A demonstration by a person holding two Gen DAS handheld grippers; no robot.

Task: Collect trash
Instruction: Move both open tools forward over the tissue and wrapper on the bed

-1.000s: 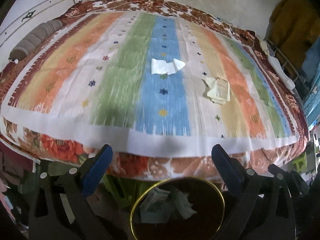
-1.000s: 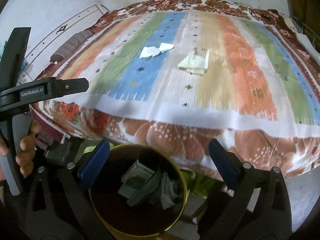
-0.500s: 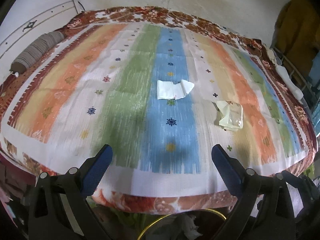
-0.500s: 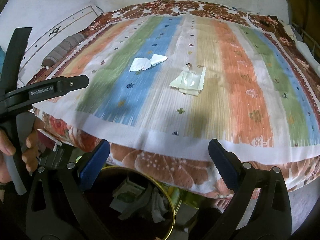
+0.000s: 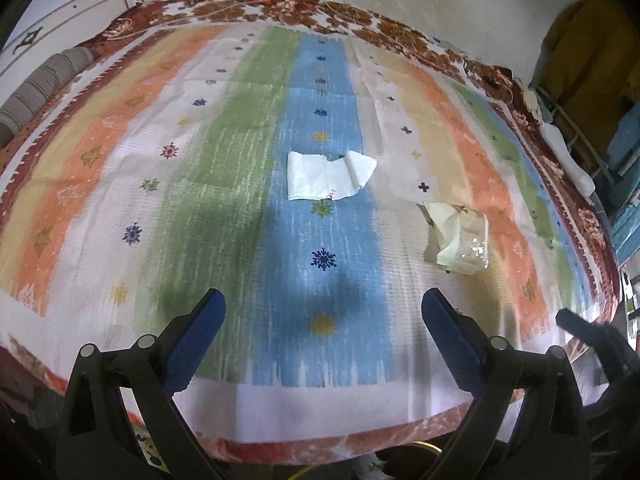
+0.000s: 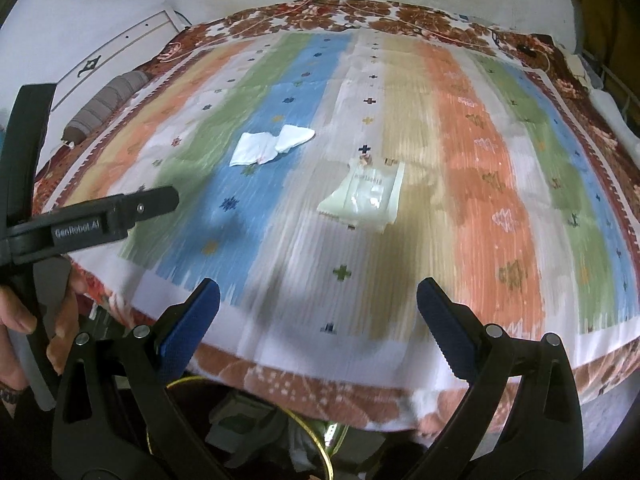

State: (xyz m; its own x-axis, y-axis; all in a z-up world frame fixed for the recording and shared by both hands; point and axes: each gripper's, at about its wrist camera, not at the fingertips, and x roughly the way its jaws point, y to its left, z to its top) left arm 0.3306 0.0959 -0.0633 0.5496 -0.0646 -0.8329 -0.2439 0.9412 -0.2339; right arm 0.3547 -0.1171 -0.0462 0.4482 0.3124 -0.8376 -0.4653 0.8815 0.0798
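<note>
Both hand-held grippers, left (image 5: 323,307) and right (image 6: 318,295), hover wide apart, empty, over the bed (image 5: 100,208). White tissue (image 5: 328,176) and clear wrapper (image 6: 364,198) lie ahead.

A bedroom in a home; a wide bed (image 5: 120,168) under a striped cover (image 5: 248,152) fills it; a rolled bolster (image 6: 108,100) lies at the edge; clothes (image 5: 588,52) hang alongside.

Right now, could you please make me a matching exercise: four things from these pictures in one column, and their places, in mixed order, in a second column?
Things:
1. white tissue
2. pale plastic wrapper
3. gold-rimmed bin
4. grey bolster

Places:
A. below the bed's near edge
B. on the blue stripe
C. at the bed's far left edge
D. on the whitish and beige stripes

Pairs: 1-B, 2-D, 3-A, 4-C
</note>
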